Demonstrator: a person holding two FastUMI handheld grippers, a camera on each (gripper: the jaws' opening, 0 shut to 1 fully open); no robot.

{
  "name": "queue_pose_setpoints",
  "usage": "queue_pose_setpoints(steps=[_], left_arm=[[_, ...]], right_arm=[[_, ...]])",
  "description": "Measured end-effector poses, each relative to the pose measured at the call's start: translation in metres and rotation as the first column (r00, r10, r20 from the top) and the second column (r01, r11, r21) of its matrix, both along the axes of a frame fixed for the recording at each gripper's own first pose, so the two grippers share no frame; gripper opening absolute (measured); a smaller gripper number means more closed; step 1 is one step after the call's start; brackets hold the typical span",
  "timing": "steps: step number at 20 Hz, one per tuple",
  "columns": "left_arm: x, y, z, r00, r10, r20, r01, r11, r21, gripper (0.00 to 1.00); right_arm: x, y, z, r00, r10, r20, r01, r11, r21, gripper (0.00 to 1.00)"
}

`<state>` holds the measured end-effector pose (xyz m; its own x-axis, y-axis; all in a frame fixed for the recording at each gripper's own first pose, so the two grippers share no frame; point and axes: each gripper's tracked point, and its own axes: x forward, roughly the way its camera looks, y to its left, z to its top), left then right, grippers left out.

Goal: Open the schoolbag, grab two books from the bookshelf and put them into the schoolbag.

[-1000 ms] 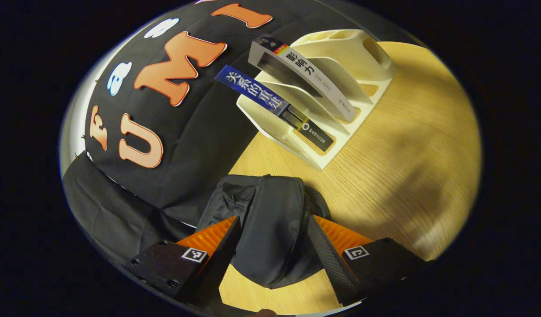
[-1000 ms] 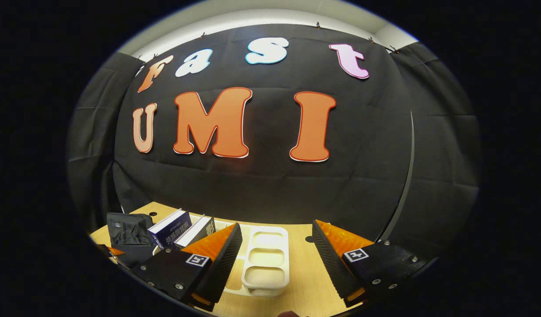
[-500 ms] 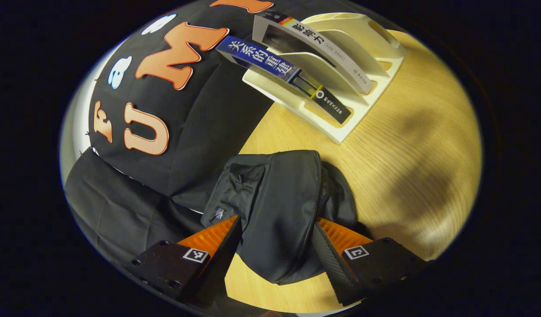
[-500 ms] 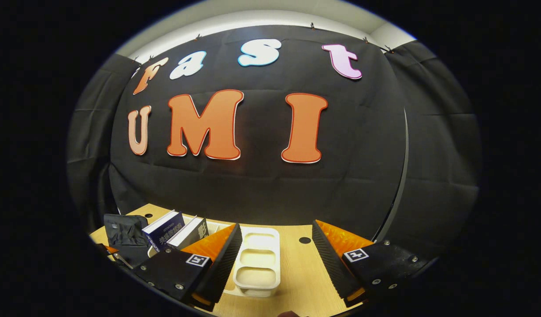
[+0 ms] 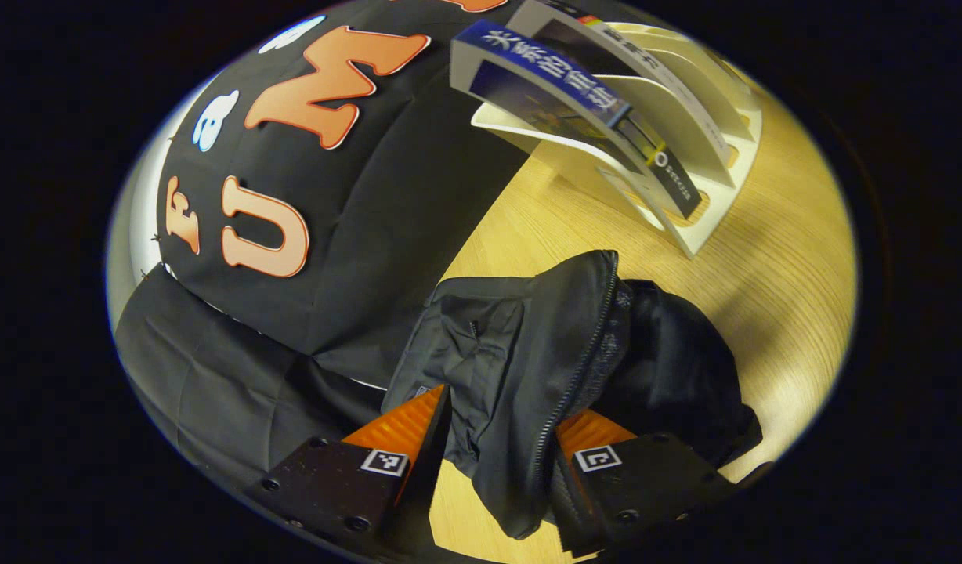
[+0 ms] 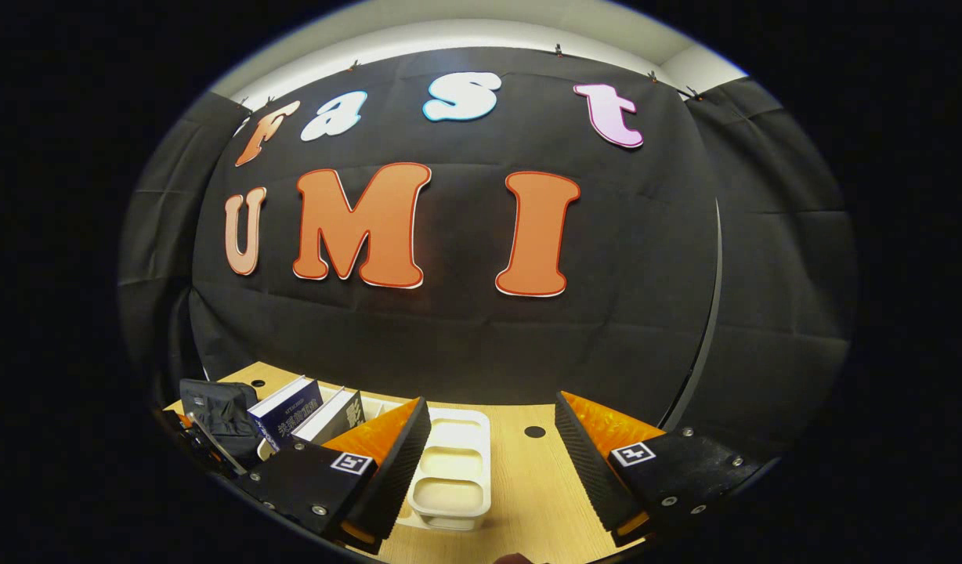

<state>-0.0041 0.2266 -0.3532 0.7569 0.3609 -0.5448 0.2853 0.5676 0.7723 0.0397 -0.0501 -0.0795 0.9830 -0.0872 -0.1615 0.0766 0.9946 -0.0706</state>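
The black schoolbag point(image 5: 544, 352) lies on the wooden table, its zip edge point(image 5: 587, 352) running up between my left gripper's fingers. My left gripper point(image 5: 502, 407) is shut on a fold of the bag's fabric beside the zip. Behind the bag, the white bookshelf point(image 5: 716, 211) holds a blue-spined book point(image 5: 551, 78) and a pale-spined book point(image 5: 653, 66), both leaning. In the right gripper view the schoolbag point(image 6: 215, 399) sits at the far left, next to the blue book point(image 6: 285, 407) and the second book point(image 6: 336, 415). My right gripper point(image 6: 489, 423) hangs open above the bookshelf's empty slots point(image 6: 453, 470).
The wooden table point(image 5: 763, 298) stretches to the right of the bag and bookshelf. A small round hole point(image 6: 534, 432) marks the tabletop near the back wall. Black cloth closes off the table's far edge.
My left gripper has moved in over the schoolbag and its fingers have come together on the fabric by the zip. The right gripper has barely shifted.
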Motion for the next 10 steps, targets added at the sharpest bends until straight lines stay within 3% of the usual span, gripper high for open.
queue_pose_setpoints(steps=[1,3,4,5,7,10], left_arm=[[0.004,0.001,0.006,1.000,-0.004,-0.006,0.004,1.000,-0.028,0.52],[0.012,0.003,0.015,0.999,-0.014,-0.042,0.010,0.996,-0.088,0.48],[0.015,0.004,0.022,0.999,-0.020,-0.049,0.014,0.993,-0.119,0.30],[0.017,0.006,0.028,0.998,-0.024,-0.066,0.014,0.988,-0.151,0.20],[0.020,0.008,0.039,0.994,-0.031,-0.103,0.009,0.978,-0.209,0.12],[0.028,0.013,0.058,0.990,-0.043,-0.136,0.000,0.953,-0.303,0.10]], right_arm=[[0.002,0.002,0.002,1.000,-0.001,0.000,0.001,1.000,-0.005,0.94],[0.003,0.007,0.004,1.000,-0.001,-0.005,0.001,1.000,-0.016,0.94],[0.004,0.011,0.003,1.000,0.002,-0.013,-0.003,1.000,-0.021,0.94],[0.005,0.017,0.002,1.000,0.013,-0.026,-0.014,1.000,-0.023,0.94],[0.007,0.036,-0.002,0.997,0.043,-0.069,-0.045,0.999,-0.023,0.94],[0.011,0.070,0.016,0.994,0.090,-0.070,-0.093,0.995,-0.041,0.94]])
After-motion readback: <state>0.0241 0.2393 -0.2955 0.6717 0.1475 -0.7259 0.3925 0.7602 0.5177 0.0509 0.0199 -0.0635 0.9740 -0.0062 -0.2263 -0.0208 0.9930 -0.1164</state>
